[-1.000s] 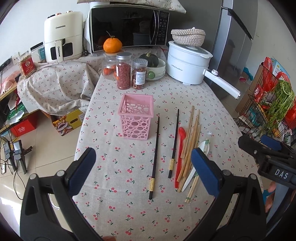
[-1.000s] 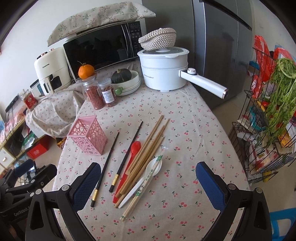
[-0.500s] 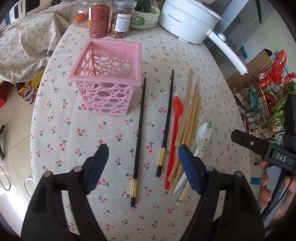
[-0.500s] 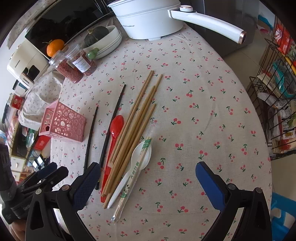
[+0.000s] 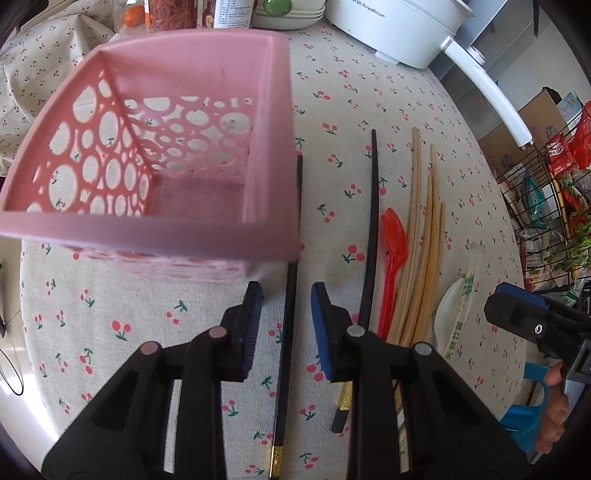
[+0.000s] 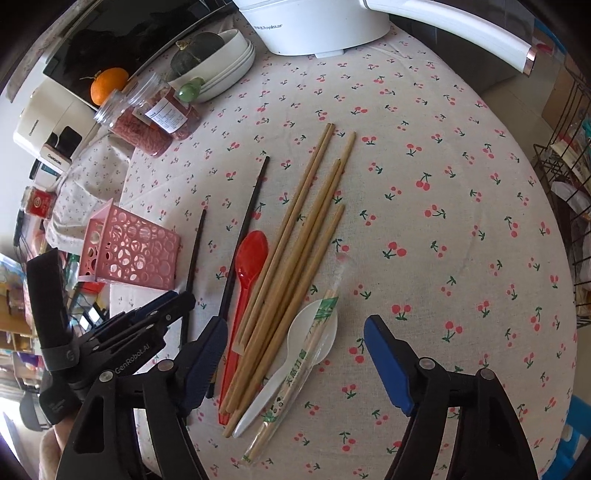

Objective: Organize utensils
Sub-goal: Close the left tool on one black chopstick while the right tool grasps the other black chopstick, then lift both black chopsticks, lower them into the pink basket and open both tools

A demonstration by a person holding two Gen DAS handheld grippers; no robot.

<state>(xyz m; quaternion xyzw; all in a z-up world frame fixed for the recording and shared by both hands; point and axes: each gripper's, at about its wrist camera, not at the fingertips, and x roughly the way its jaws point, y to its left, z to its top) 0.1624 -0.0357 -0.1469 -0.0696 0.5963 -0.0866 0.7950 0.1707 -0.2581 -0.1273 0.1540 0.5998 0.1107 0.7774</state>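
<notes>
On cherry tablecloth (image 6: 424, 155), two black chopsticks (image 6: 245, 221), two spoons (image 6: 247, 273)

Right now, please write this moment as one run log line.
left gripper: open, straddling black chopstick | right gripper: open, above bamboo chopsticks | basket: no utensils

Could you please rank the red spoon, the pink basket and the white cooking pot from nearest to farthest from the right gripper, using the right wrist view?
1. Red spoon, just ahead of the right gripper, on its left.
2. Pink basket, farther left.
3. White cooking pot, at the table's far end.
</notes>
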